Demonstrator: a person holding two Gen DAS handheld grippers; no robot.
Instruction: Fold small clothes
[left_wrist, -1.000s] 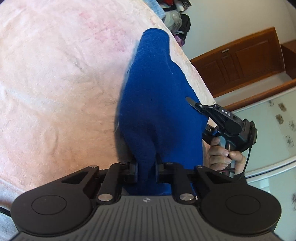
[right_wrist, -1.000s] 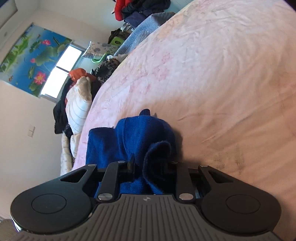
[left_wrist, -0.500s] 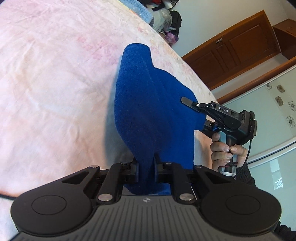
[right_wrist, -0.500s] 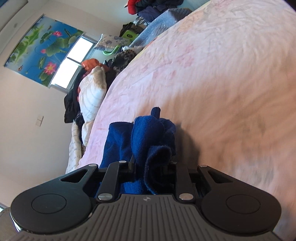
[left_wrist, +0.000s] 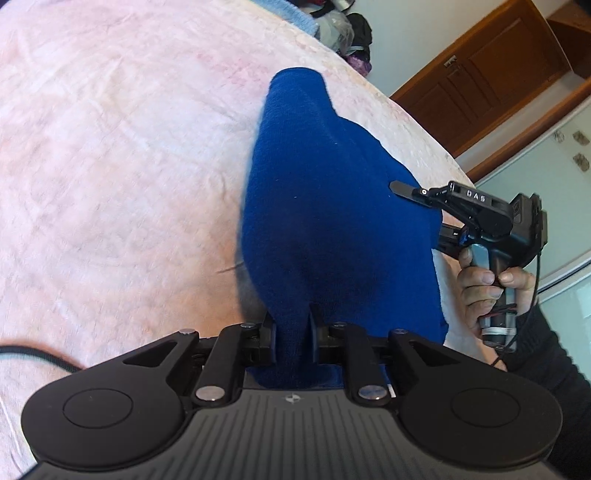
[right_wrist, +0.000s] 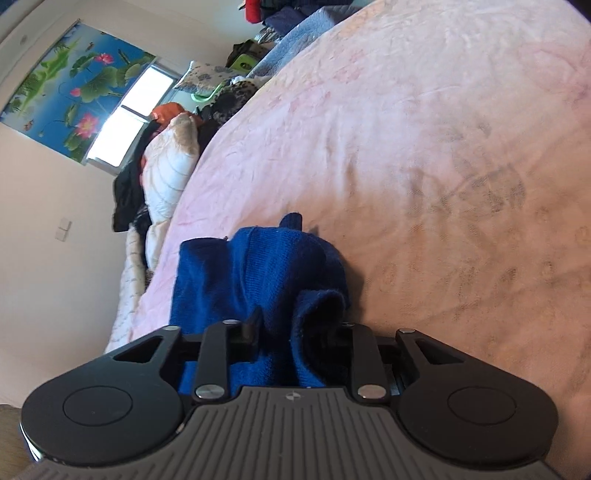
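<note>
A dark blue knitted garment (left_wrist: 325, 192) hangs stretched between both grippers just above the pink bedsheet (left_wrist: 110, 147). My left gripper (left_wrist: 291, 326) pinches a narrow fold of it; its jaws are starting to open, with the pads still on the cloth. In the right wrist view the garment (right_wrist: 266, 266) bunches in a thick roll between the fingers of my right gripper (right_wrist: 299, 328). Those jaws are opening and the roll sits loosely in the gap. From the left wrist view, a hand (left_wrist: 480, 284) holds the right gripper, one finger (left_wrist: 402, 187) lying on the cloth's edge.
The pink sheet (right_wrist: 424, 147) spreads wide to the right of the garment. Piled clothes and a pillow (right_wrist: 162, 177) crowd the bed's far left edge under a window. A wooden cabinet (left_wrist: 491, 74) stands beyond the bed. A black cable (left_wrist: 37, 354) trails at lower left.
Both grippers have carried the blue garment sideways across the bed. The right gripper's fingers stand a little wider apart and the bunched roll between them has loosened.
</note>
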